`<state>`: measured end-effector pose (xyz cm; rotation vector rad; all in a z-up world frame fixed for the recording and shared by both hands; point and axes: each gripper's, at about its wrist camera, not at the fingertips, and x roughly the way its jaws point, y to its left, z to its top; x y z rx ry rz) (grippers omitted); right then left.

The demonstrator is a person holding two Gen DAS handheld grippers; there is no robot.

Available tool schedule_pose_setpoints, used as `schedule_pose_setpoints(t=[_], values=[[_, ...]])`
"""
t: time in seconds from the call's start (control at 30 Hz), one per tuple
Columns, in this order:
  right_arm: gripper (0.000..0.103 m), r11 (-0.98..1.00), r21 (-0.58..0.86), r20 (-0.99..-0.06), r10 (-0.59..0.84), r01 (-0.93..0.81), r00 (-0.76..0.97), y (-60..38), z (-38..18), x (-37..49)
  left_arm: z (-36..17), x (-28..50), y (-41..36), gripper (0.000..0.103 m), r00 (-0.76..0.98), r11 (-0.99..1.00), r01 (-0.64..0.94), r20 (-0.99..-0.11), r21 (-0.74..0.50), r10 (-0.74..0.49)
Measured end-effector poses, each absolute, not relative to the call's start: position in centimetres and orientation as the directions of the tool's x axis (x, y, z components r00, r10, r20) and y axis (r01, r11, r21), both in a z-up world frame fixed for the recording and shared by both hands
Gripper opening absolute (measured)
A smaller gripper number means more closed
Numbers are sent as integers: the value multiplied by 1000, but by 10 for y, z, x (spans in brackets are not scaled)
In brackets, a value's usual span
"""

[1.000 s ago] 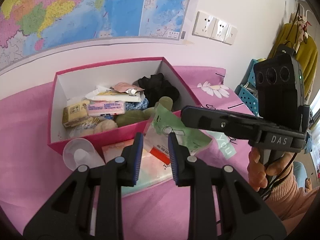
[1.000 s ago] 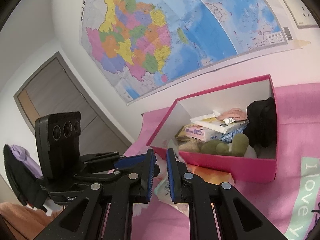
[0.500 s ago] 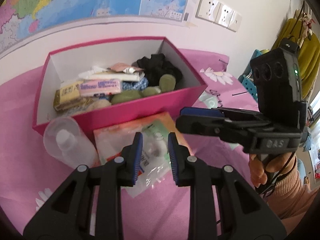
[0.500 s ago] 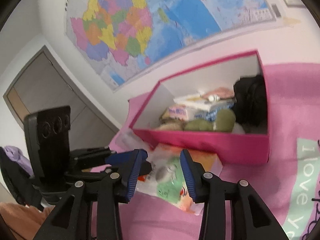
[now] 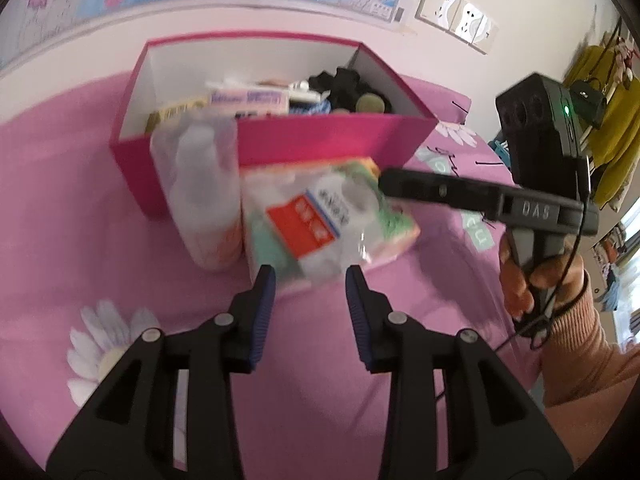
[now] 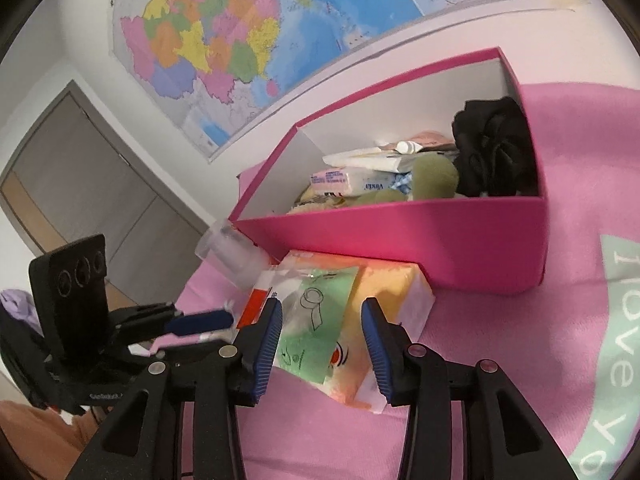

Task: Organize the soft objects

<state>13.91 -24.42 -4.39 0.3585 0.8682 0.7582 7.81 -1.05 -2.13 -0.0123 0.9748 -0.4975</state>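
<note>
A clear plastic packet [image 5: 312, 216] [image 6: 316, 312] with a red label and green print lies on an orange tissue pack [image 5: 400, 236] [image 6: 384, 292], just in front of the pink box [image 5: 320, 136] [image 6: 400, 240]. My left gripper [image 5: 310, 280] hovers at the packet's near edge, jaws opening, pads not touching it. My right gripper [image 6: 322, 320] [image 5: 388, 182] straddles the packet from the other side, jaws also opening and clear of it. The box holds a black cloth [image 6: 492, 148], a green plush [image 6: 432, 172] and small tissue packs [image 6: 348, 182]. The left gripper [image 6: 224, 326] shows low at the left in the right wrist view.
A clear bottle [image 5: 200, 184] [image 6: 232, 252] lies against the box's front corner, next to the packet. Everything rests on a pink blanket [image 5: 120, 260]. A map and wall sockets [image 5: 456, 20] are behind the box. A hand [image 5: 532, 280] in a peach sleeve holds the right gripper.
The packet was held up over the box front between the grippers; it now lies on the orange pack. Both grippers have come down and both jaws have spread apart.
</note>
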Motion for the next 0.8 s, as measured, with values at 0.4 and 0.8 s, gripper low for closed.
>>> schedule_pose_setpoints(t=[0.4, 0.8], values=[[52, 695, 457, -582, 706, -555, 403, -217, -37, 131, -34, 88, -7, 44, 376, 841, 392, -770, -372, -515], [52, 698, 452, -581, 703, -556, 411, -217, -38, 132, -33, 88, -9, 18, 416, 872, 364, -781, -326, -466]])
